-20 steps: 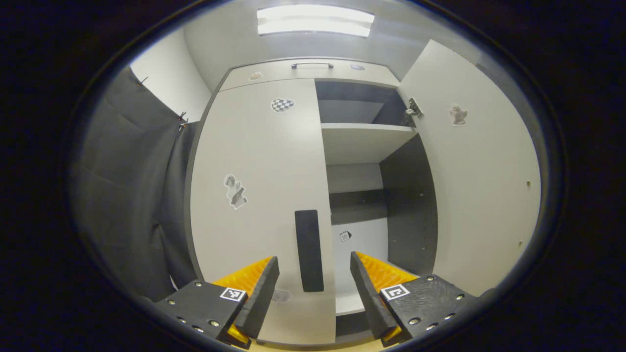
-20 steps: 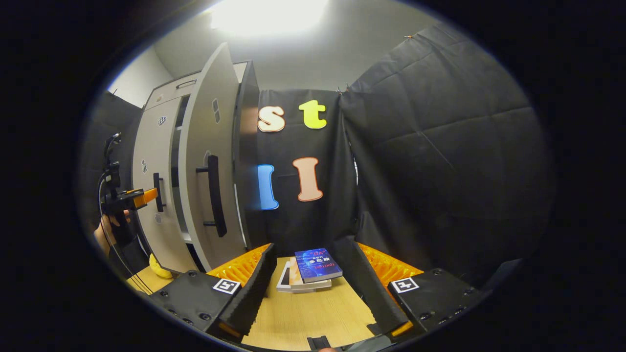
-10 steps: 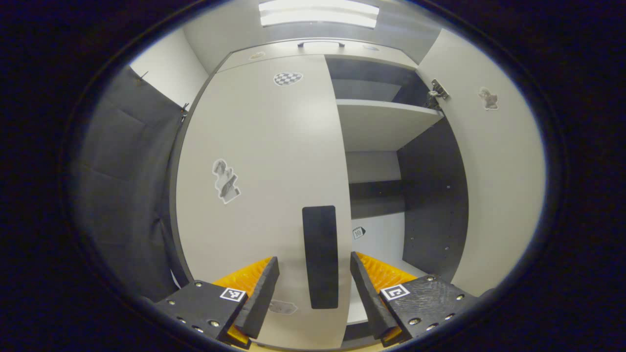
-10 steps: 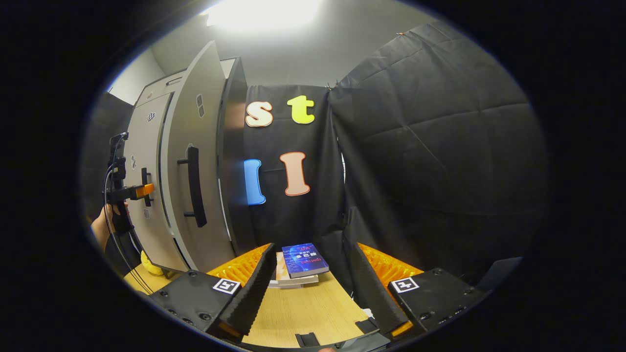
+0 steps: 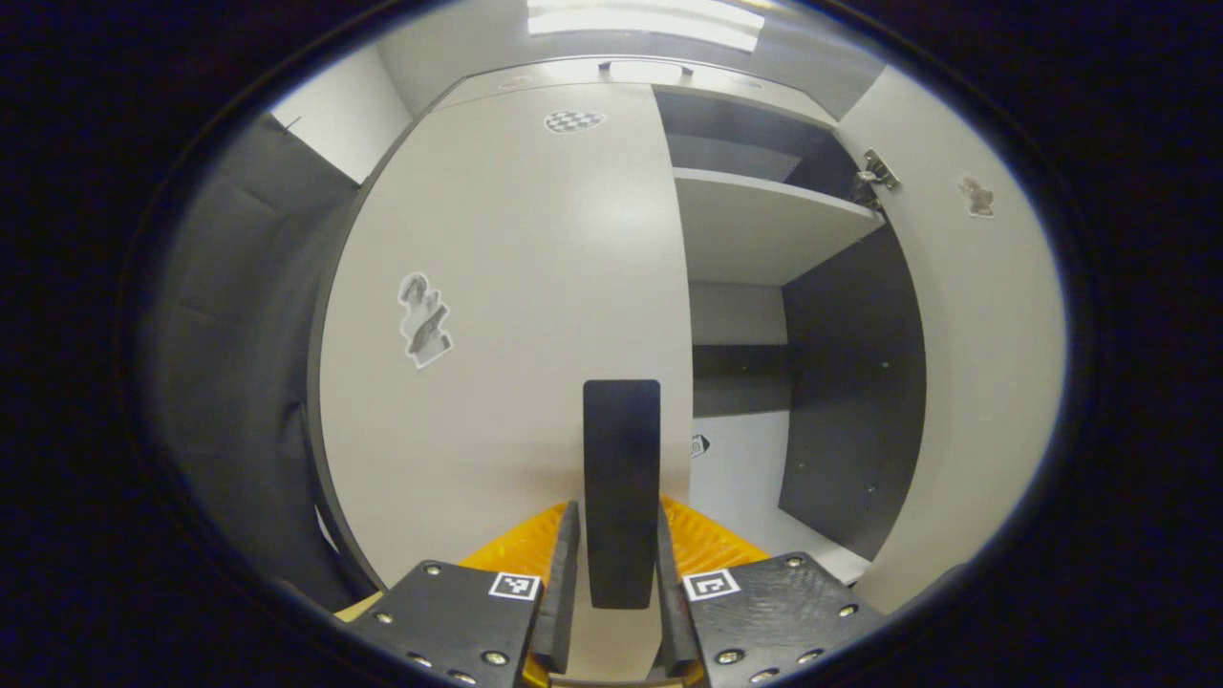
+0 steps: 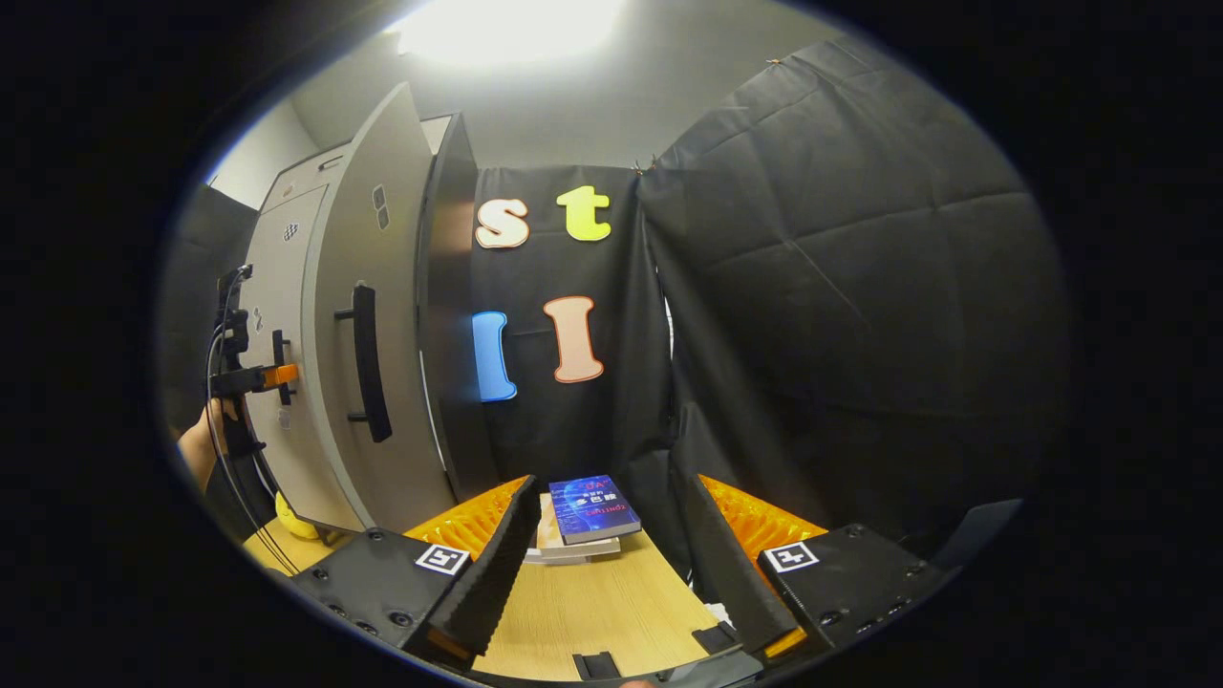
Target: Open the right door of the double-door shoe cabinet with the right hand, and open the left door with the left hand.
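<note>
So the shoe cabinet (image 5: 535,287) is half done: your right door (image 5: 965,363) is swung wide, with the shelf (image 5: 764,225) and dark inside on show, while the left door (image 5: 506,287) sits flat and closed. From the right tool's camera the open door (image 6: 368,315) stands out edge-on with its long black handle (image 6: 365,363), and the closed one is further left behind it. Below that there's the wooden tabletop (image 6: 592,612) with a small stack of books (image 6: 585,521) against the cloth. Your right tool (image 6: 602,573) is hanging over that tabletop, fingers spread wide, gripping nothing, well clear of the cabinet, so its half looks finished. The step in hand is the left door. Your left tool (image 5: 616,583) has its fingers pulled in narrow on either side of the left door's handle (image 5: 621,492), and they look pressed against it, near the bar's lower end. You can spot that same tool (image 6: 256,379) and your hand (image 6: 199,449) at the handle from the other camera too. Next move, I'd guess: keep the squeeze and pull toward yourself, curving out leftwards to follow the hinge so the bar doesn't slip out.
</note>
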A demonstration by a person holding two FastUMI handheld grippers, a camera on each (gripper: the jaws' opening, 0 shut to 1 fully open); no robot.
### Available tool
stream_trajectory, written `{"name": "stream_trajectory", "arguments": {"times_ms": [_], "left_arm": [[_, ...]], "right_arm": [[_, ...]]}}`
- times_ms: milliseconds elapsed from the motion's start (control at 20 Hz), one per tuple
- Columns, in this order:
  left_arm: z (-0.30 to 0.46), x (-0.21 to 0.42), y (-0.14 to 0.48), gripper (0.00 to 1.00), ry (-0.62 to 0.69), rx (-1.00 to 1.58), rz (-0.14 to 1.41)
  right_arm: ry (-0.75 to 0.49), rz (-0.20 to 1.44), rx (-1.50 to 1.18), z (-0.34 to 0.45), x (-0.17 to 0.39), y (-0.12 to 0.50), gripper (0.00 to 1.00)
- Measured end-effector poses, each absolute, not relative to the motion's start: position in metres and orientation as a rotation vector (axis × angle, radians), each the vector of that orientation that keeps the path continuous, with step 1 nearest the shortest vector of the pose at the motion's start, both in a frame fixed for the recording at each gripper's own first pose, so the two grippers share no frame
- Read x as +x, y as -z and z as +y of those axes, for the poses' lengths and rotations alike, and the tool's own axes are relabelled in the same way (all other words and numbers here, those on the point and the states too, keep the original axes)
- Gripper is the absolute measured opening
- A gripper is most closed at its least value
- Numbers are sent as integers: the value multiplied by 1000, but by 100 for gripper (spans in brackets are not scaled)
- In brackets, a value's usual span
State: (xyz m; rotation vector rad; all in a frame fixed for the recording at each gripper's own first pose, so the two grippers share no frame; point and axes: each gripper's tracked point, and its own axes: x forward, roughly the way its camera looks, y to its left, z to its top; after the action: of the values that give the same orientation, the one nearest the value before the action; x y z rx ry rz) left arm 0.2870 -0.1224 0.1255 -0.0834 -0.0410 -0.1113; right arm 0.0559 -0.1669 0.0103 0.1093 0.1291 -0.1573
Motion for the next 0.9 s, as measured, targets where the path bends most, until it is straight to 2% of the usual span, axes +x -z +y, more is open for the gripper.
{"name": "stream_trajectory", "arguments": {"times_ms": [50, 100, 150, 300, 350, 400, 550, 650, 700, 800, 850, 900], "left_arm": [[-121, 289, -125, 29, 104, -73, -37], [-122, 289, -124, 27, 102, -74, -31], [-122, 289, -124, 24, 102, -80, -21], [-120, 283, -121, 15, 100, -90, 0], [-120, 281, -121, 17, 96, -96, 2], [-119, 276, -122, 11, 96, -92, 1], [-112, 260, -125, 13, 100, -100, 6], [-106, 246, -125, 11, 110, -100, 9], [-104, 240, -125, 11, 120, -104, 10], [-99, 232, -124, 11, 140, -100, 14], [-97, 228, -125, 12, 148, -95, 16], [-95, 224, -122, 12, 156, -88, 27]], "right_arm": [[152, 127, 109, -167, 57, -11, 96], [144, 123, 109, -167, 58, -12, 92], [135, 122, 110, -165, 58, -11, 96], [107, 130, 110, -164, 64, -7, 96], [98, 131, 110, -164, 68, -7, 96], [88, 130, 110, -162, 71, -7, 96], [58, 131, 110, -152, 75, -5, 96], [45, 127, 108, -143, 69, -9, 96], [43, 119, 103, -139, 65, -11, 92], [37, 109, 91, -129, 59, -15, 92], [41, 107, 83, -124, 57, -15, 98], [44, 105, 78, -119, 54, -16, 97]]}}
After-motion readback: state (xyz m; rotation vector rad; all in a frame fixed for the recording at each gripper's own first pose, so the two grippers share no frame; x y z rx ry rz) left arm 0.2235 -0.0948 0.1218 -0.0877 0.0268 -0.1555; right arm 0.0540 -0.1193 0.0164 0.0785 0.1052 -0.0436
